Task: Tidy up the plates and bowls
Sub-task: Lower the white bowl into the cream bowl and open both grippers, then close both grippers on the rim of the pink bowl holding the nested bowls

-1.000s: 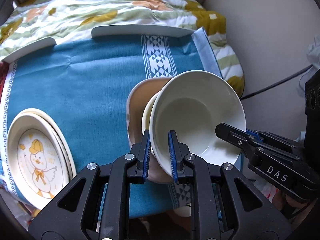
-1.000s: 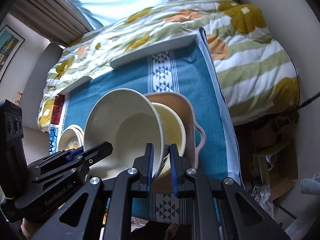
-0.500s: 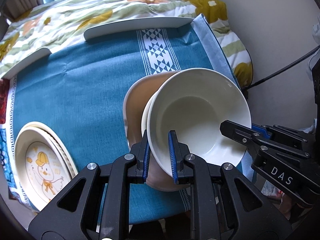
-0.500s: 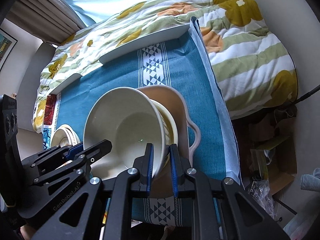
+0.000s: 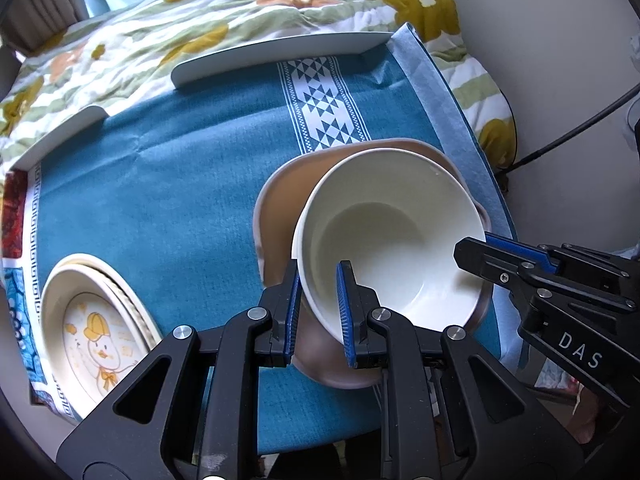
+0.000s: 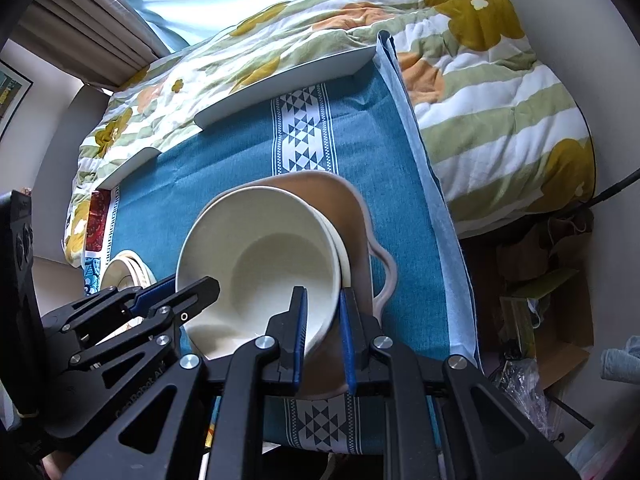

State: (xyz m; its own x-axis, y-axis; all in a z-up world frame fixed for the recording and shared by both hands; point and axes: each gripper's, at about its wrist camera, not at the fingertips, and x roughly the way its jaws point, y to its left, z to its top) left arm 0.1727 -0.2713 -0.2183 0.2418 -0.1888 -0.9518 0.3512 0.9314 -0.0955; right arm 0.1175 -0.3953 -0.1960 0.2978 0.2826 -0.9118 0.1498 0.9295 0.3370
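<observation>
Taking the white bowl (image 5: 384,232) as the landmark: far to its left, at the near left corner of the blue cloth (image 5: 160,200), lies a stack of plates (image 5: 92,320), the top one printed with a cartoon duck. The left gripper (image 5: 318,308) is narrowed onto the bowl's near-left rim, one blue pad inside the wall and one outside. The bowl sits tilted in a second cream bowl (image 6: 344,252), both over a tan handled dish (image 6: 360,216) on the cloth. On the bowl's right rim, the right gripper (image 6: 322,332) is pinched tight the same way, wall between its pads. Beyond the cloth lies a flowered quilt (image 6: 480,80).
</observation>
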